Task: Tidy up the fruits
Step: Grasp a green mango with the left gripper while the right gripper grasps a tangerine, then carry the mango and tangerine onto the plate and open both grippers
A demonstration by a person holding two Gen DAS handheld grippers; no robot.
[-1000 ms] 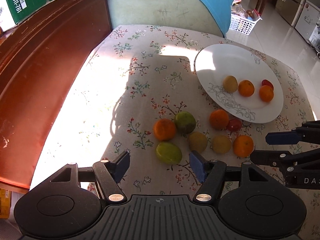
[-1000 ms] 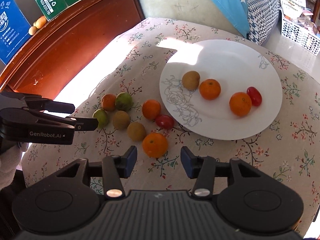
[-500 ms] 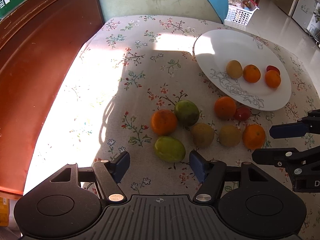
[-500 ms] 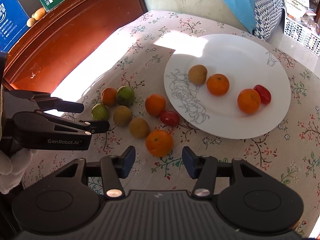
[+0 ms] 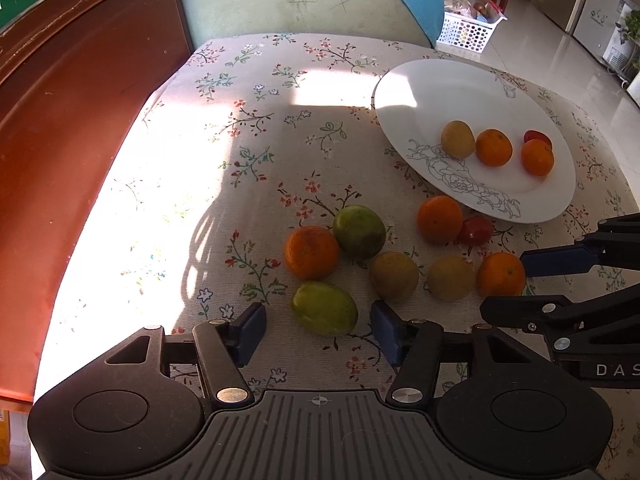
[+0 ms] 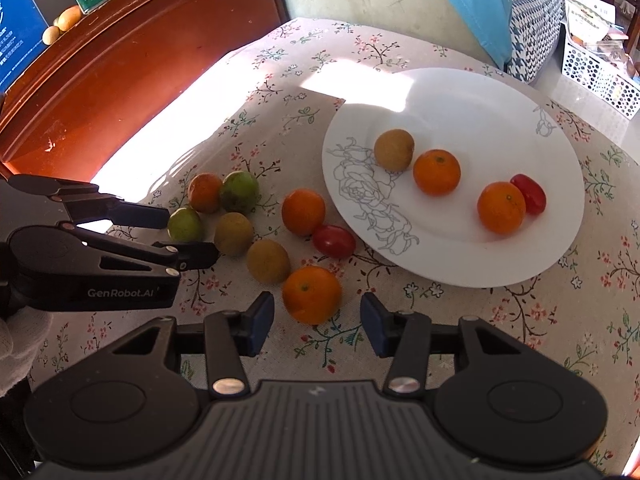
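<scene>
- My left gripper (image 5: 318,328) has just been closing its jaws; a green fruit (image 5: 324,308) sits between them at lower centre, pads not touching it.
- My right gripper (image 6: 317,318) has also just been narrowing its jaws around an orange (image 6: 312,294), gaps on both sides.
- More loose fruit lies on the flowered table (image 5: 240,120) just above.
- The white plate (image 6: 460,112), upper right, holds four fruits.
</scene>
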